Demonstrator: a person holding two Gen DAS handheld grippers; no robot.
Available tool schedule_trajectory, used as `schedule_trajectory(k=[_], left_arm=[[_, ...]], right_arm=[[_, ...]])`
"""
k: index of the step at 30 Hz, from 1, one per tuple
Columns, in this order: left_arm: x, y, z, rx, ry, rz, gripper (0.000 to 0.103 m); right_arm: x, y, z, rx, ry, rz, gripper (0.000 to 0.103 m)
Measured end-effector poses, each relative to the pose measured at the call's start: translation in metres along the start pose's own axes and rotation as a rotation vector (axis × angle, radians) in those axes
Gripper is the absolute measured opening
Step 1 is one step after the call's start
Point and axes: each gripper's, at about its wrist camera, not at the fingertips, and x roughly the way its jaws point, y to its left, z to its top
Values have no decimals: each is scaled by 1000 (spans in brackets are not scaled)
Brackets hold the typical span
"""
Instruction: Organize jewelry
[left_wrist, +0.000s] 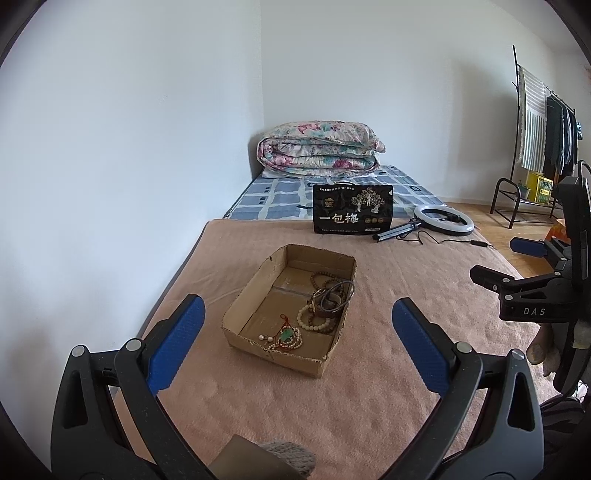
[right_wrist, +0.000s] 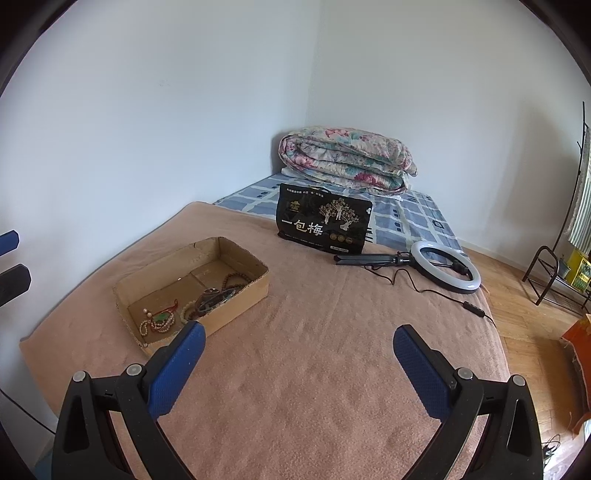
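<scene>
Blue-padded fingers (left_wrist: 184, 339) of the left gripper (left_wrist: 298, 343) stand wide apart and hold nothing; the right gripper (right_wrist: 299, 363) is spread the same way, also empty. All the jewelry (left_wrist: 314, 314) that I can see lies inside the cardboard box (left_wrist: 251, 308) on the bed's pink blanket (left_wrist: 388, 369): bead bracelets (left_wrist: 327, 295) piled at the right wall, a necklace with a green pendant (left_wrist: 285, 336) near the front. This fits both a finished sorting and a box waiting to be emptied. The box sits just ahead of the left fingers, between them, and ahead-left of the right ones. For any pick, I would take one strand by its free loop, slowly, because the bracelets overlap.
</scene>
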Motion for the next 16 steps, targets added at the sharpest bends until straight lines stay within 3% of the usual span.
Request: schedule_trajectory(k=[16], left_arm=[[0,4,-3,9,-17,31,103]], right_arm=[[6,-11,-6,9,20,-17,103]])
